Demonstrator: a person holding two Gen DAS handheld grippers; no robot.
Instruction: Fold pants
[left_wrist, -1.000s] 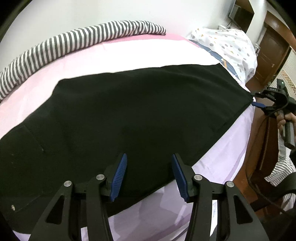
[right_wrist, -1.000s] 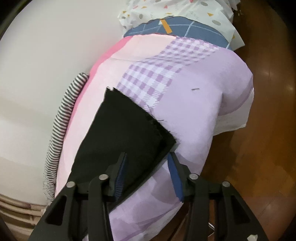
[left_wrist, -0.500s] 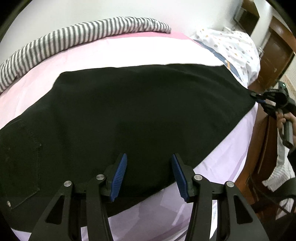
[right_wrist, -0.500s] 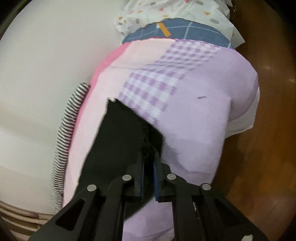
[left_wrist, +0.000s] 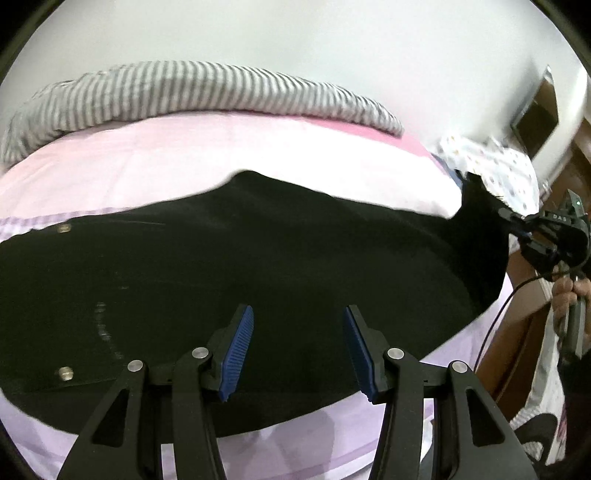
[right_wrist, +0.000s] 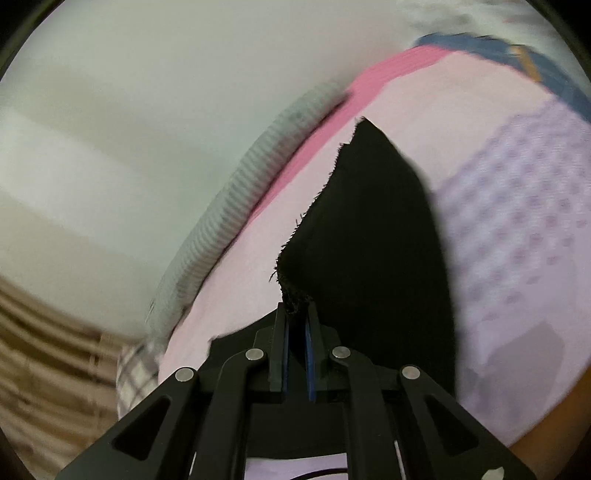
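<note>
Black pants (left_wrist: 258, 258) on pink-lilac bedsheet (left_wrist: 221, 158), striped bolster (left_wrist: 184, 92), white wall (left_wrist: 295, 37)

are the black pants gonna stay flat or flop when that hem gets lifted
Probably flop: the pants already drape where the right gripper has the frayed hem clamped. They look fairly thick, so likely heavy enough to drag on the bedsheet. The open left gripper hovers above them.

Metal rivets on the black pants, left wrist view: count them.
2. One rivet sits near the pants' far left edge; the other rivet lies nearer the camera, lower left. Folds may hide more.
</note>
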